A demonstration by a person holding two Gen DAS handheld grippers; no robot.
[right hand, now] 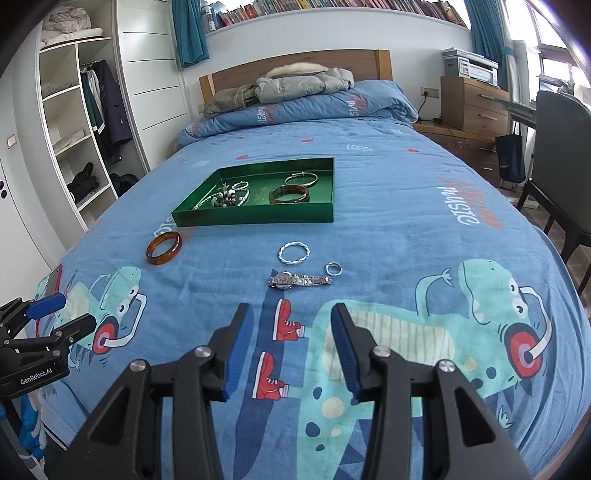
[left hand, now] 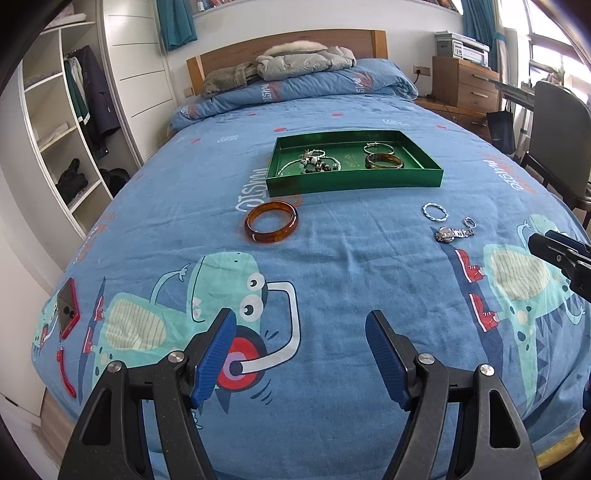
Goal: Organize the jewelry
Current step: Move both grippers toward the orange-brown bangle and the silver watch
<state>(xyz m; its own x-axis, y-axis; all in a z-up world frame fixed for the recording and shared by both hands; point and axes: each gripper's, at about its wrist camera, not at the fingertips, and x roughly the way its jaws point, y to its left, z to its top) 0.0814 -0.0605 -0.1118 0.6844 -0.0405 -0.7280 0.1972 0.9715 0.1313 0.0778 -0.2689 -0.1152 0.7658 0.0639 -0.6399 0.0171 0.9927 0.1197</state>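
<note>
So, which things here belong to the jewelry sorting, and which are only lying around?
Job:
green tray
amber bangle
twisted silver bracelet
silver watch
small ring

Lying about:
red phone
grey jacket

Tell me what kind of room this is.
A bedroom, most likely: a bed with a wooden headboard, an open wardrobe holding hung clothes, and a bookshelf above.

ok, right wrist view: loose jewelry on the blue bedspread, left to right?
Amber translucent bangle → twisted silver bangle → silver metal-band wristwatch → small silver ring.
</note>
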